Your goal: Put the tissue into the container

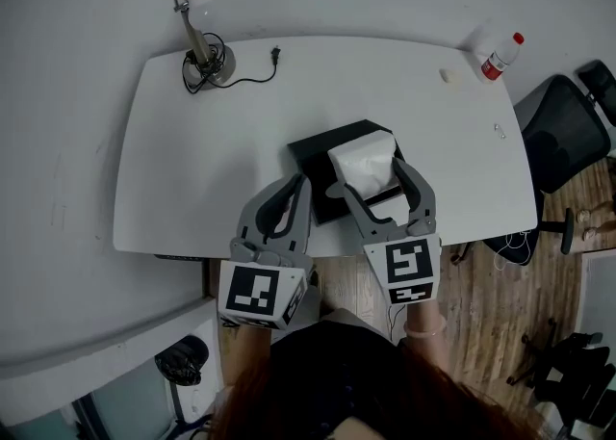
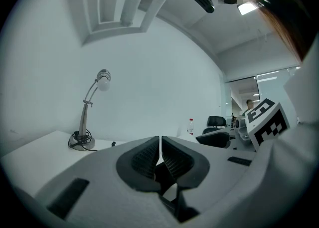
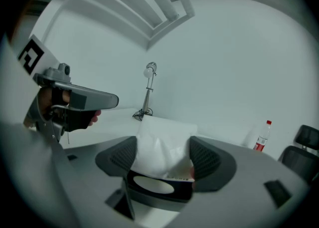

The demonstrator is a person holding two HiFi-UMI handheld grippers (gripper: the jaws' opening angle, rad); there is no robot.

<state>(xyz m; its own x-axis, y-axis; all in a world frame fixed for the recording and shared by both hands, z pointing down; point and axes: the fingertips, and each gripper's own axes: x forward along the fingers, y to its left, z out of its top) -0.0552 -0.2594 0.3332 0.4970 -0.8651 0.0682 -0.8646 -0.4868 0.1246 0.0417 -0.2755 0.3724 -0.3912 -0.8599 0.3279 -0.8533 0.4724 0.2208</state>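
R claw (image 1: pixel 366 173) clamped on tissue (image 1: pixel 361 161), held right above container (image 1: pixel 313 151), so R is nearer. L claw (image 1: pixel 292 199) shut, empty, just left of container.

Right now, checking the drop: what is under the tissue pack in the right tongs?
A black container with an oval opening lies under the tissue pack held by the right tongs. The pack covers the container's far side.
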